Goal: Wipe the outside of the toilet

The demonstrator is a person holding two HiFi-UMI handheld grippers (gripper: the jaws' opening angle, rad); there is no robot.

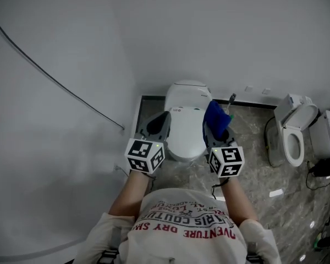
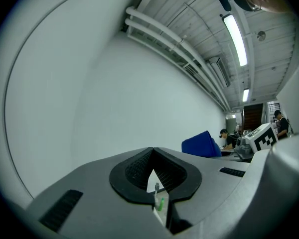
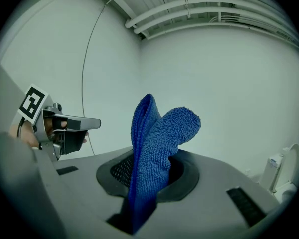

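A white toilet with its lid down stands against the back wall, straight ahead of me. My left gripper hangs over the toilet's left side, shut with nothing between its jaws, and in the left gripper view it points up at the bare wall. My right gripper is over the toilet's right side, shut on a folded blue cloth. In the right gripper view the blue cloth sticks up out of the closed jaws, and the left gripper shows at the left.
A second white toilet with its seat up stands at the right on the marbled grey floor. A white wall with a dark cable closes in on the left. Cords lie on the floor at the far right.
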